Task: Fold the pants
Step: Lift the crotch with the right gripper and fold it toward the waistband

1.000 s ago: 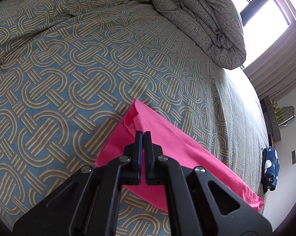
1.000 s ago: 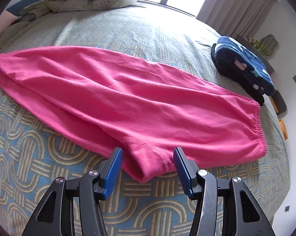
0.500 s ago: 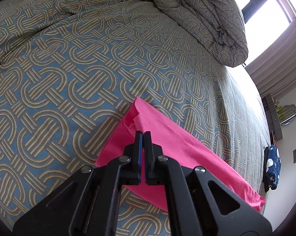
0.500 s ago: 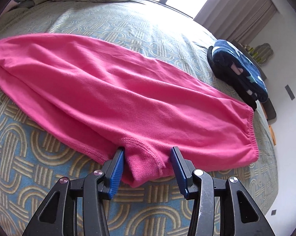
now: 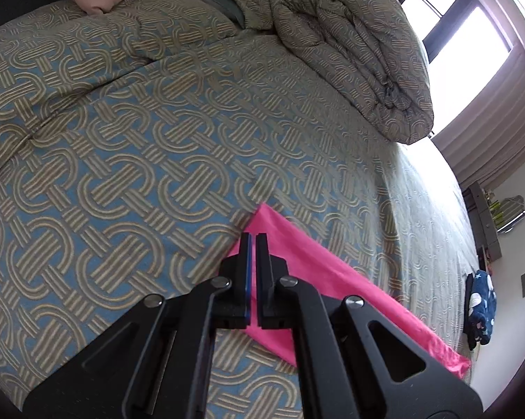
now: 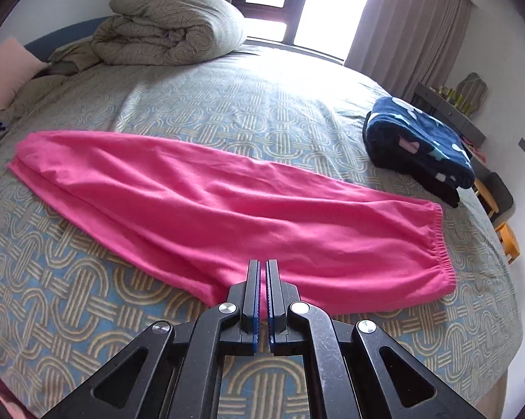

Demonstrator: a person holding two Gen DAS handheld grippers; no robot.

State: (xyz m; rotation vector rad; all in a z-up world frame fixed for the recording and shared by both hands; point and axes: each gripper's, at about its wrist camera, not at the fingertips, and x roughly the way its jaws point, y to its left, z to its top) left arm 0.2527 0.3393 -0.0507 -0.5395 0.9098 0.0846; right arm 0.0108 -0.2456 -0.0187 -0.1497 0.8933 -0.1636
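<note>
Pink pants lie flat across the patterned bed cover, folded lengthwise, leg cuffs at the left and elastic waistband at the right. My right gripper is shut on the pants' near edge at the crotch. In the left wrist view the pants run down to the right. My left gripper is shut on the cuff end, which hides the cloth between the fingers.
A rolled duvet lies at the head of the bed and a pink pillow beside it. A folded navy garment sits near the bed's right edge. A window and curtains stand behind.
My right gripper closed on the pants' crotch edge; it was open around it before. The left gripper stayed shut on the cuff and shifted slightly over the bed.
</note>
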